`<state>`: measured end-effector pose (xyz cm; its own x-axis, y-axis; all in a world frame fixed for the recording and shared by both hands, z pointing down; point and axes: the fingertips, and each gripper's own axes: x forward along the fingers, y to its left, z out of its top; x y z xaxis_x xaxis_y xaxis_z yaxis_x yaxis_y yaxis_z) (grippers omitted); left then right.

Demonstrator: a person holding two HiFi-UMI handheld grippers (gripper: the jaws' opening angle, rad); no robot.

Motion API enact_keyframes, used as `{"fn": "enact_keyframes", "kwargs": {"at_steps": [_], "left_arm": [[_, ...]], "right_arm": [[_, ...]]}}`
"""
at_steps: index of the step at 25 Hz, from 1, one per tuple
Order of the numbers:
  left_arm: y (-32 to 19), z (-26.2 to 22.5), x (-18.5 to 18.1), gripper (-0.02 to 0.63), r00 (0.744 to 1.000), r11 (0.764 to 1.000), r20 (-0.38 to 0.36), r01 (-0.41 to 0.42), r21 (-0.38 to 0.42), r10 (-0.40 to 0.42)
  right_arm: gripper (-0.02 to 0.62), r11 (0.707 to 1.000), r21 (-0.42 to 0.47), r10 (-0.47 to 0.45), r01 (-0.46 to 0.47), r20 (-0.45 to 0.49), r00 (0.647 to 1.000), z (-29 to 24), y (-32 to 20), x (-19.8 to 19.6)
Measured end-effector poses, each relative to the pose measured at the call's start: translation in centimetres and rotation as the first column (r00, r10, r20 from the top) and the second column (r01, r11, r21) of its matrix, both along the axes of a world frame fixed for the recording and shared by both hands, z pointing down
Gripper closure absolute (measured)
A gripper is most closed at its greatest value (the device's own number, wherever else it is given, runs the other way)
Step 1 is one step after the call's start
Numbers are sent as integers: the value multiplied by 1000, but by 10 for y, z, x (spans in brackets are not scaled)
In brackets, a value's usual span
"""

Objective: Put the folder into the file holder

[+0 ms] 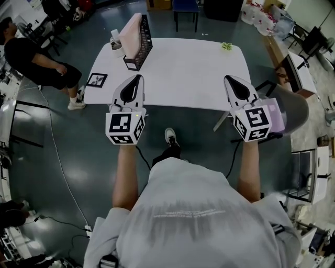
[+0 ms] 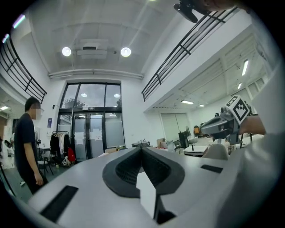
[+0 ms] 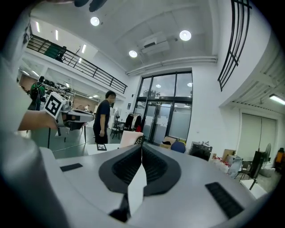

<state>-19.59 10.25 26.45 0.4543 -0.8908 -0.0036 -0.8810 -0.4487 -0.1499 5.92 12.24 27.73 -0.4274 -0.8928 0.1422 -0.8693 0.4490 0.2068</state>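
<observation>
Left gripper (image 1: 137,78): jaws closed pad to pad, nothing between them. Right gripper (image 1: 230,79): jaws also closed, nothing held. Both are held over the near edge of the white table (image 1: 188,73), well apart from each other, tips pointing across it.

Nearest item: a square marker card (image 1: 97,80) lies flat on the table's near left corner, just left of the left jaws. To the right of the right jaws, off the table, is a grey chair back (image 1: 296,107).

Straight ahead of the left jaws, towards the table's far edge, stands the black mesh file holder (image 1: 144,47). The pink folder (image 1: 130,32) sits inside it, its top rising above the rim. From the right jaws, the holder lies ahead and to the left. A small white container (image 1: 115,41) stands just beside the holder's left side. Ahead of the right jaws, near the far edge, lies a small green object (image 1: 226,46).

Left of the left jaws, off the table, is a person in dark clothes (image 1: 36,63). Beyond the table stands a blue chair (image 1: 186,10).
</observation>
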Motion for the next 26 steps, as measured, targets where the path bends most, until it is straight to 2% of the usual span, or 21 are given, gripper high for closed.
{"fn": "enact_keyframes", "kwargs": {"at_steps": [6,26], "left_arm": [[3,-3,9,589,999,1000,29,-14,6,14],[8,5,28,588,1000,999,26,-9,-54,10]], "right_arm": [[568,1000,-3,-3,3,1,1000,3,2,2],[568,999,-17,-28,29,16,999,8,5,12]]}}
